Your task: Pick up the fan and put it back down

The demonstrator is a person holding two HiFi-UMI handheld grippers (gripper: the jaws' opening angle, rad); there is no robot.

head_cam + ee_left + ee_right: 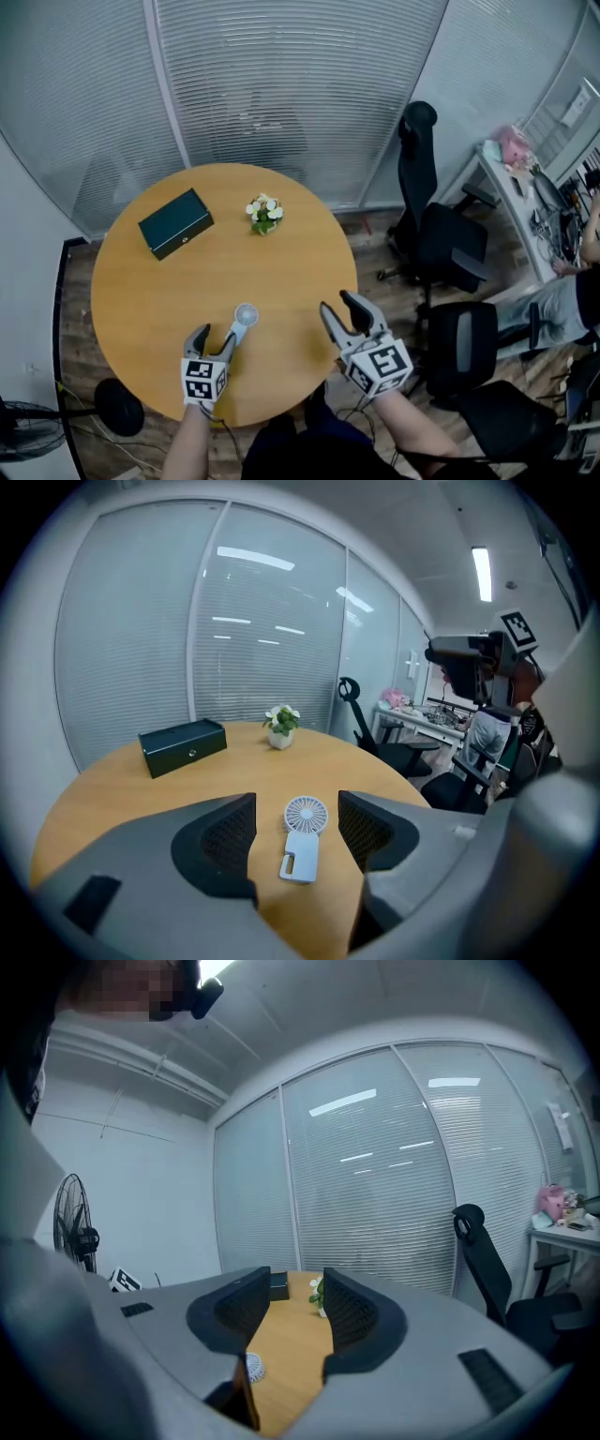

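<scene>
**Grey Grippers, Marker Cubes**

The left gripper [214,339] and right gripper [339,306] had grey moulded jaws lined with black meshed pads [230,832]. Each carried a white cube [203,380] printed with black square markers. The person wore dark clothes [319,450].

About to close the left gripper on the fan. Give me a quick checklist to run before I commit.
1. Fan lies flat on the table, handle toward the left gripper: ok.
2. Left fingers apart, with the fan lined up in the gap: ok.
3. Fingers low enough and far enough forward to pinch the handle: cannot tell.
4. Right gripper open, empty, off to the fan's right: ok.
5. Dark box and flower pot at the table's far side, out of the way: ok.
</scene>
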